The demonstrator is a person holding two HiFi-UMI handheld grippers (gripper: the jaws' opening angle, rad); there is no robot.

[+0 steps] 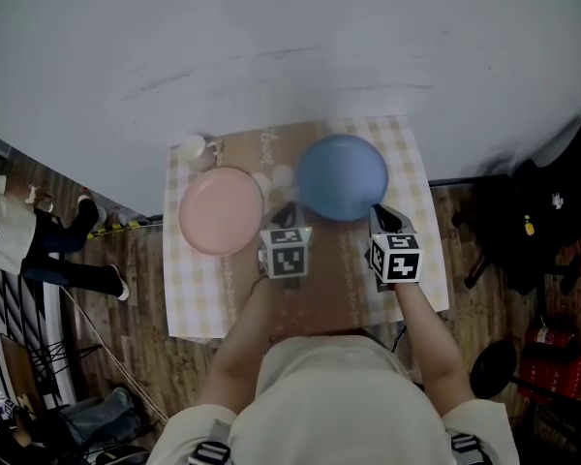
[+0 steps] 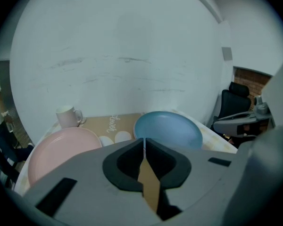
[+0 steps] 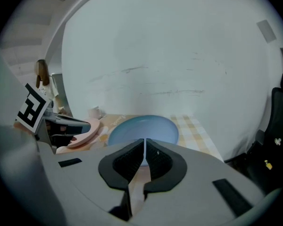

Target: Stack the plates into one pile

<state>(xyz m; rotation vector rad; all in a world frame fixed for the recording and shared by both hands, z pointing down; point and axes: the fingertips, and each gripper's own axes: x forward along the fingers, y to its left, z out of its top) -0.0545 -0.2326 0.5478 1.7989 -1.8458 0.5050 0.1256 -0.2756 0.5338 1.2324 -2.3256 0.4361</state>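
On the checked cloth [image 1: 189, 289]: pink plate [image 1: 220, 211] left, blue plate [image 1: 342, 176] right, side by side with a gap, not stacked. White mug [image 1: 194, 147] at the far-left corner. Left gripper [image 1: 283, 213] is between the plates on the near side, jaws pressed together, empty. Right gripper [image 1: 381, 217] is just beside the blue plate's near-right rim, likewise closed on nothing.

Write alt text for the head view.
A pink plate and a blue plate lie side by side on a checked cloth. The left gripper and right gripper, both shut and empty, hover near them. A mug stands beyond the pink plate.
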